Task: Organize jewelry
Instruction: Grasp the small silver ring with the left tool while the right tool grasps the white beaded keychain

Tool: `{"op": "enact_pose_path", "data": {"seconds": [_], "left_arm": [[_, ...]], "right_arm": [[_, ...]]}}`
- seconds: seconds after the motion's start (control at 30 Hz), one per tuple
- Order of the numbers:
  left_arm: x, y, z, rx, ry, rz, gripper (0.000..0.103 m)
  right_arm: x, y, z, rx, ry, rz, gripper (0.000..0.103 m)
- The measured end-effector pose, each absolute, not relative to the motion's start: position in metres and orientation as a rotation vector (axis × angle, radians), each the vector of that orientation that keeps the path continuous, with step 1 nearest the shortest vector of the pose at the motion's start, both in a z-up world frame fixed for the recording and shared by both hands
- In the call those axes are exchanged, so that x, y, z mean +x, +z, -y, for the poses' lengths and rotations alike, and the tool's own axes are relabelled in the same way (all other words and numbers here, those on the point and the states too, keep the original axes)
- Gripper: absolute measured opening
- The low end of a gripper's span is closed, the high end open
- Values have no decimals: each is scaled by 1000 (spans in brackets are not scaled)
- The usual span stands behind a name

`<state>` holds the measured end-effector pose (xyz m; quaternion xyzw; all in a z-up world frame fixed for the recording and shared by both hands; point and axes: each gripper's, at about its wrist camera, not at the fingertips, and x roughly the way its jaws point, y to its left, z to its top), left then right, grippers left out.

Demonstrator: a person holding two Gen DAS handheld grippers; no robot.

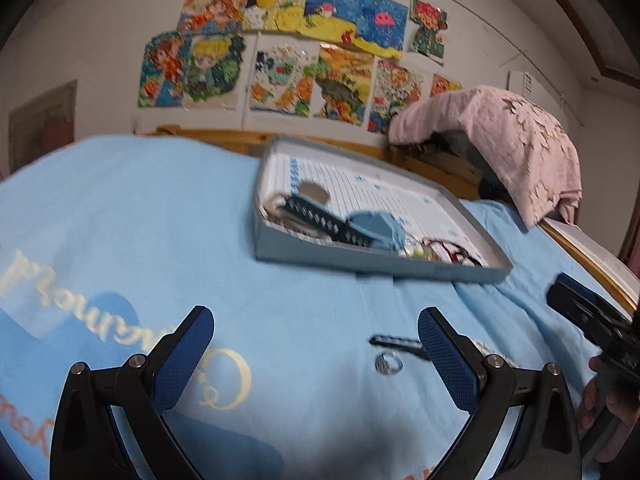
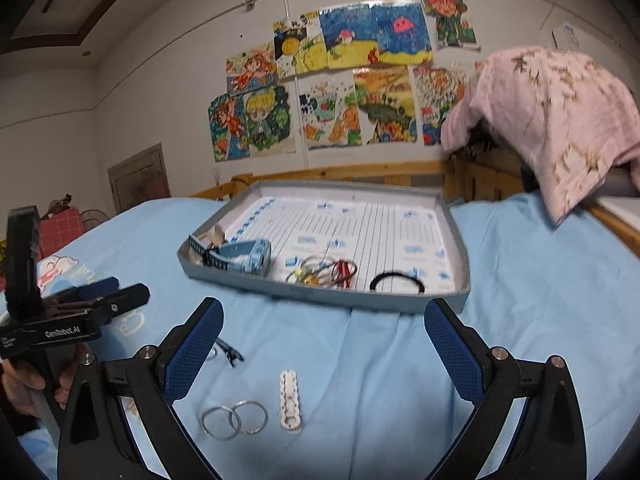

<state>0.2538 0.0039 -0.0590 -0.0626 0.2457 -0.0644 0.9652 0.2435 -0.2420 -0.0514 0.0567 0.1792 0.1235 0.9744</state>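
both tools hang released over a soft, wrinkled light-blue bedsheet (image 2: 384, 360), the left tool (image 1: 316, 354) and right tool (image 2: 324, 344) each with textured blue pads spread wide and nothing between them. a shallow grey cardboard tray (image 2: 460, 248) lined with ruled paper rests on the bed, holding a blue strap watch (image 2: 244, 256), a tangle of thin wire rings (image 2: 324, 272) and a black hair tie (image 2: 398, 282). near the right tool lie two linked metal rings (image 2: 234, 419), a white beaded bar (image 2: 290, 402) and a small dark clip (image 2: 228, 350)
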Motion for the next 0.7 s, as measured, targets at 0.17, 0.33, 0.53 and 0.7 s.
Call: {"op": "enact_pose_path", "data": {"seconds": [0.17,0.33,0.53,0.7], "left_arm": [[253,-68,9,-77,-217,-520,94],[255,-77,19,-34,-289,-567,73],[261,-86,26,-17,-343,-618,56],[275,-96,36,12,-372,-699,40]], "right_arm": [[251,-68,243,121,277,-423,62],[254,-80,242,121,321,-466,42],[257,-87,233,94,373,-516,31],[260,-92,227,77,408,-560,22]]}}
